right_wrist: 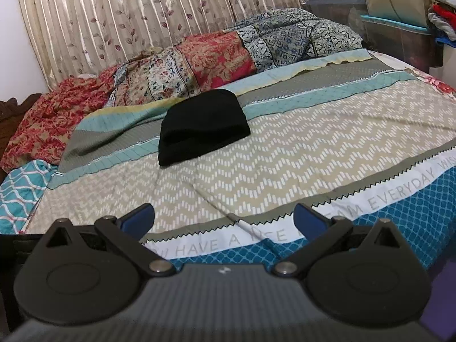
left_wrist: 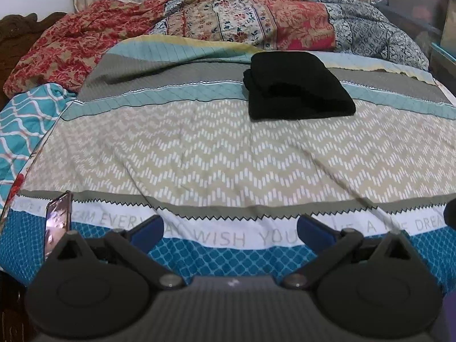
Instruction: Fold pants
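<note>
On the bed, toward its far half: one pair of black pants [left_wrist: 299, 85], folded into a compact, thick bundle, lying across the grey and teal bands of the patterned bedspread [left_wrist: 199, 148], well apart from both grippers. Seen from the right side, the same bundle [right_wrist: 202, 126] showed its layered edges facing the near end.

Left gripper [left_wrist: 230, 228]: jaws spread wide, blue pads [left_wrist: 151, 226] apart, nothing between them; it hung above the lettered white strip at the near edge of the spread.

Right gripper [right_wrist: 223, 218]: jaws likewise at full spread, empty, over the same strip and the blue lattice border.

Behind the pants: a heaped quilt [left_wrist: 242, 20] in red, cream and navy prints, piled along the head of the bed. Beyond it, a pleated leaf-print curtain [right_wrist: 128, 20].

At the near left: a phone [left_wrist: 58, 222] standing upright beside the left gripper, its screen lit.

Far right: storage bins [right_wrist: 399, 28], partly blurred.
</note>
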`<state>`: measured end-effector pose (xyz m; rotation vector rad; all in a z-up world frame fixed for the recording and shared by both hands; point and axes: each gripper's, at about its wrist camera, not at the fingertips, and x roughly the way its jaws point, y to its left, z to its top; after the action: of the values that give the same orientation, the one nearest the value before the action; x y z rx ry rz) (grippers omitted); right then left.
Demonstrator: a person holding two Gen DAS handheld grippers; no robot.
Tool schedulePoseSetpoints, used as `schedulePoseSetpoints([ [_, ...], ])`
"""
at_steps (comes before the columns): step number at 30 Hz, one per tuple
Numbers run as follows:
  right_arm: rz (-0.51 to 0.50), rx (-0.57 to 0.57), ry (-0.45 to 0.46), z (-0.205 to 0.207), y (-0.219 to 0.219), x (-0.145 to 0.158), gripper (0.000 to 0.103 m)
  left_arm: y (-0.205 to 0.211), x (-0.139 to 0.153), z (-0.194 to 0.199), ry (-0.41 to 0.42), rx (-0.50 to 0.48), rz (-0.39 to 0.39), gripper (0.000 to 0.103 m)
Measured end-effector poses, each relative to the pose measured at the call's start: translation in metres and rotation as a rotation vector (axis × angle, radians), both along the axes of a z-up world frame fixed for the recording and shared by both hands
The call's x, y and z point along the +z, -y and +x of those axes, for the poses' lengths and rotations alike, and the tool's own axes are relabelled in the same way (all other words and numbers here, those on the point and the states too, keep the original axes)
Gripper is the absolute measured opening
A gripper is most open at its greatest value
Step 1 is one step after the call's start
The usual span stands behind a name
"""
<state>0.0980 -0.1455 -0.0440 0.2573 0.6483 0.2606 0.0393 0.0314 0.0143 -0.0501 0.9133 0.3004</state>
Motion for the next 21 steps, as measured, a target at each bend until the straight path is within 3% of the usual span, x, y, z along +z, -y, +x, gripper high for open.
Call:
schedulePoseSetpoints([
  [8,0.009,0.006,-0.014,0.0020,0.0002,-0.0015,0.103,0.0012,0.0017,-0.0024,0.020,-0.024,-0.020,0.103],
  [15,0.013,-0.001,-0.031,0.0041,0.0021,-0.0030,0.103,0.0038,0.0069,-0.0042,0.050,-0.020,0.017,0.103],
  [21,0.029,-0.005,-0.061,0.0060,0.0052,-0.0042,0.103,0.0076,0.0030,-0.0024,0.014,-0.021,0.051,0.103],
])
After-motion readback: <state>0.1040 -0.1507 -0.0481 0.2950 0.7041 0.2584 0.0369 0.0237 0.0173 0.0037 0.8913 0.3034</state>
